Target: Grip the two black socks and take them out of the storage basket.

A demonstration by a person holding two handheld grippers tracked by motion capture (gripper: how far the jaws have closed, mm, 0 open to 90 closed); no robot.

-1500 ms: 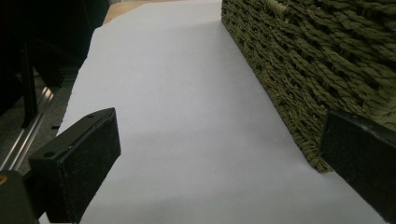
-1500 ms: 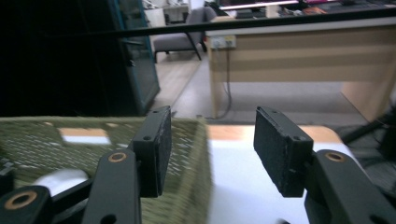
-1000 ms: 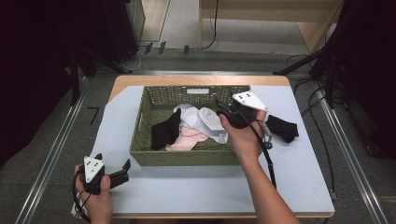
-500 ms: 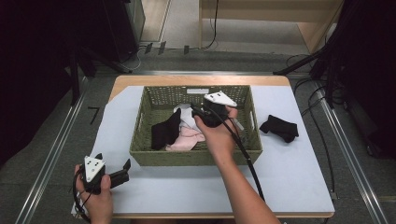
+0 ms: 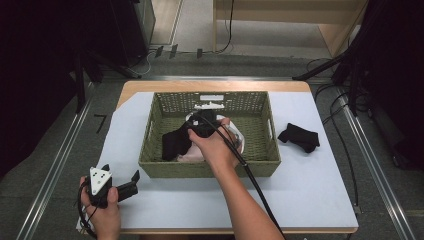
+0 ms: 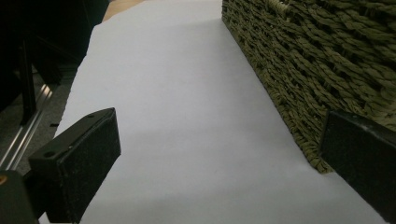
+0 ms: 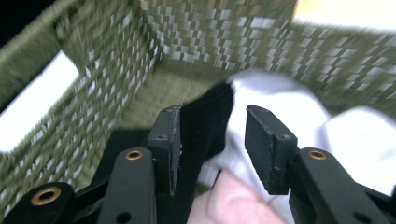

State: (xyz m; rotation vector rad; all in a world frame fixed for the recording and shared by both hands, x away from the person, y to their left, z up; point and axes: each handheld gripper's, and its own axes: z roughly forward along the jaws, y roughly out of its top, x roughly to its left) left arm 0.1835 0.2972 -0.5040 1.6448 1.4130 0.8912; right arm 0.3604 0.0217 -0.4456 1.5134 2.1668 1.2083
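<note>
- The bench (image 5: 310, 200) carries a pale sheet, and a woven green basket (image 5: 155, 145) sits in the middle of it, toward the far edge.
- Inside the basket lies a heap of clothing: a black sock (image 5: 175, 142) at the left of the heap, a white piece (image 7: 280, 100) beside it and a pink piece (image 7: 229, 203) at the near side.
- A second black sock (image 5: 300, 137) lies on the sheet to the right of the basket, well apart from both hands.
- The right tongs (image 7: 212, 140) are down inside the basket, above the heap. Their jaws stand partly apart and have just been closing. In the right gripper view a fold of the black sock stands up between them, lying against the left jaw, with a clear gap to the right jaw, so nothing is clamped yet.
- The left tongs (image 5: 134, 181) rest low at the near left corner of the bench, held in the left hand (image 5: 102, 210), just beside the basket's near left corner. Their jaws are wide apart with only bare sheet between them; in the left gripper view the basket wall rises right next to the right-hand jaw.
</note>
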